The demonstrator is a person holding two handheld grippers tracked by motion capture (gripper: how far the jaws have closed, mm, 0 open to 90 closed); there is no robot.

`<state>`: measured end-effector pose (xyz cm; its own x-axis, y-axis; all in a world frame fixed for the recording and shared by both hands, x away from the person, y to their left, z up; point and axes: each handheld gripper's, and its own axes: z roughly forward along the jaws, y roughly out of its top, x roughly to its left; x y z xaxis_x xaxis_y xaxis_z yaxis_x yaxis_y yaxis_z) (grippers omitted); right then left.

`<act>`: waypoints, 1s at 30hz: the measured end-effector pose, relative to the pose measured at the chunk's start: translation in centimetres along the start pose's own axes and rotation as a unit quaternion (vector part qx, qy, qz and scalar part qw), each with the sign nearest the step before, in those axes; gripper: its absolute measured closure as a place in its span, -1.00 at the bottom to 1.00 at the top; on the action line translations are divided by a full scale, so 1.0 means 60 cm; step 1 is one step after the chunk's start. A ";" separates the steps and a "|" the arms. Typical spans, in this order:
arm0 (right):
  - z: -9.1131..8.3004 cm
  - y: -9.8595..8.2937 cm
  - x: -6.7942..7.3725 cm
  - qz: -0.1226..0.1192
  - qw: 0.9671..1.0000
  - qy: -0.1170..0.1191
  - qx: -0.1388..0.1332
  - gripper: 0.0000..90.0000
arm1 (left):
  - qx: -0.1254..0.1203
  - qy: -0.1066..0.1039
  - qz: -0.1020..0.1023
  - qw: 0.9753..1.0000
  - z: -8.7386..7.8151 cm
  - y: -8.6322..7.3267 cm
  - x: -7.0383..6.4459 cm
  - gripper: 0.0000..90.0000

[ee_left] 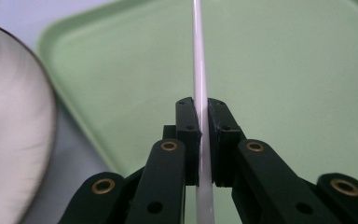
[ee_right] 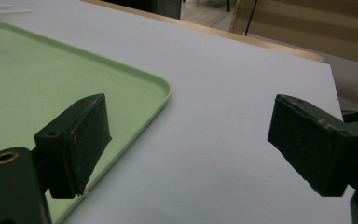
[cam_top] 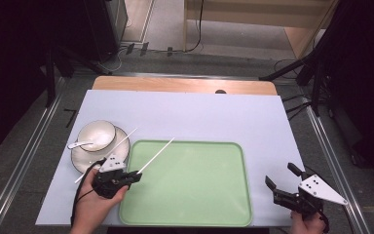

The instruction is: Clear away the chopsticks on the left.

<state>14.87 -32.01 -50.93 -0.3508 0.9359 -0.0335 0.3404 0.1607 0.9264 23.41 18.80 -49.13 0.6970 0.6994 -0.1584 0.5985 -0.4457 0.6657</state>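
Holding one white chopstick [ee_left: 199,93] clamped between the jaws of my left gripper [cam_top: 135,177], I have it slanting up and away over the near-left corner of the green tray [cam_top: 233,214], its far tip reaching toward the tray's back rim. The left gripper view shows the stick running straight up between the two black pads, pinched tight. I judge this to be the carry step: the stick is lifted and wants laying down flat inside the tray, so the next move calls for lowering it until it rests on the tray floor, then easing the jaws apart without flicking it. My right gripper [cam_top: 283,181] waits with its jaws wide apart and holding nothing, low over the white table [cam_top: 199,112] just off the tray's right edge. Counting: two chopsticks, the one I hold and a second chopstick [cam_top: 121,141] lying across the plate [cam_top: 80,163]; one bowl [cam_top: 102,131] on that plate; one white spoon [cam_top: 78,145] in the bowl; one tray.
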 end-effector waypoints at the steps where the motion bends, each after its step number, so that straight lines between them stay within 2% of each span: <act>1: 0.000 0.000 0.000 -0.001 1.000 0.000 -0.001 -0.71 | 0.003 0.000 -0.001 1.000 0.004 -0.001 -0.003 0.90; 5: -0.001 0.000 -0.002 0.000 1.000 0.000 -0.001 -0.71 | 0.007 -0.006 -0.020 1.000 0.020 -0.009 -0.012 0.90; 8: -0.001 0.000 -0.002 -0.001 1.000 0.000 -0.001 -0.71 | 0.008 -0.018 -0.049 0.999 0.027 -0.021 -0.009 0.90; 17: 0.000 0.001 -0.002 -0.002 1.000 0.002 -0.003 -0.71 | 0.016 -0.008 -0.058 0.998 0.036 -0.031 -0.021 0.89; 19: 0.000 0.001 0.000 -0.003 1.000 0.002 -0.002 -0.71 | 0.015 -0.014 -0.064 0.998 0.036 -0.032 -0.017 0.89; 21: 0.000 0.001 0.000 -0.004 1.000 0.002 -0.001 -0.71 | 0.016 -0.012 -0.062 0.998 0.035 -0.032 -0.017 0.88; 22: 0.000 0.001 0.000 -0.003 1.000 0.002 -0.001 -0.71 | 0.014 0.001 -0.054 0.998 0.035 -0.032 -0.021 0.88; 24: 0.000 0.001 0.000 -0.002 1.000 0.002 -0.002 -0.71 | 0.013 0.007 -0.050 0.999 0.035 -0.032 -0.024 0.88; 30: -0.001 0.001 -0.001 -0.002 1.000 0.003 -0.002 -0.71 | 0.016 -0.005 -0.049 0.999 0.035 -0.031 -0.023 0.79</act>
<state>14.87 -32.05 -50.83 -0.3573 0.9333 -0.0359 0.3343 0.1637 0.9281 22.18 17.52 -51.67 0.6379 0.7351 -0.2295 0.6766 -0.3926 0.6229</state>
